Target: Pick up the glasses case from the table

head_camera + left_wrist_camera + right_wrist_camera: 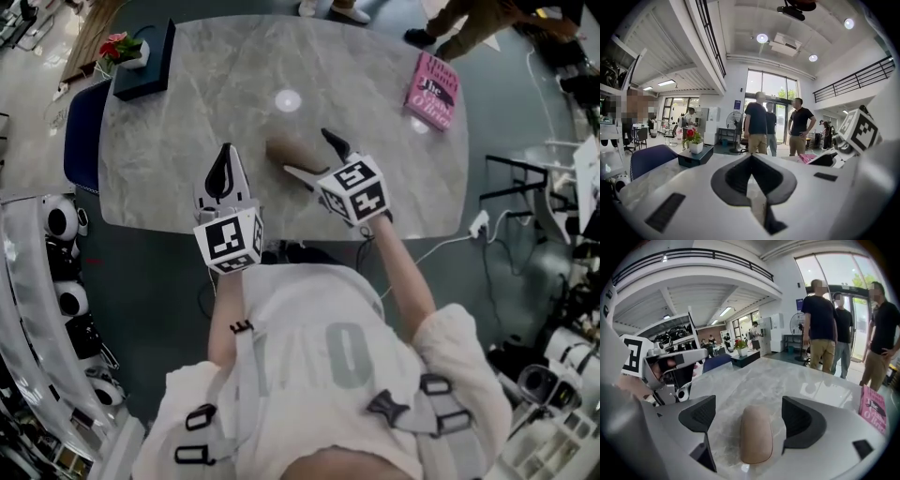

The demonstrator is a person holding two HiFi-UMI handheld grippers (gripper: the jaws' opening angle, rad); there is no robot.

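Note:
A tan, rounded glasses case (292, 150) lies flat on the grey marble table (206, 84), near its front edge. My right gripper (310, 157) is open, one finger on each side of the case without touching it. In the right gripper view the case (756, 434) lies lengthwise in the gap between the two dark pads (800, 420) of the right gripper (752, 418). My left gripper (223, 172) hovers over the table to the left of the case, its jaws closed together with nothing held. In the left gripper view the left gripper (753, 180) shows its pads meeting.
A pink book (432, 90) lies at the table's far right. A dark box with a small potted flower (143, 61) stands at the far left corner, a blue chair (82, 136) beside it. Several people (820, 324) stand beyond the table. A cable and power strip (477, 226) lie on the floor at right.

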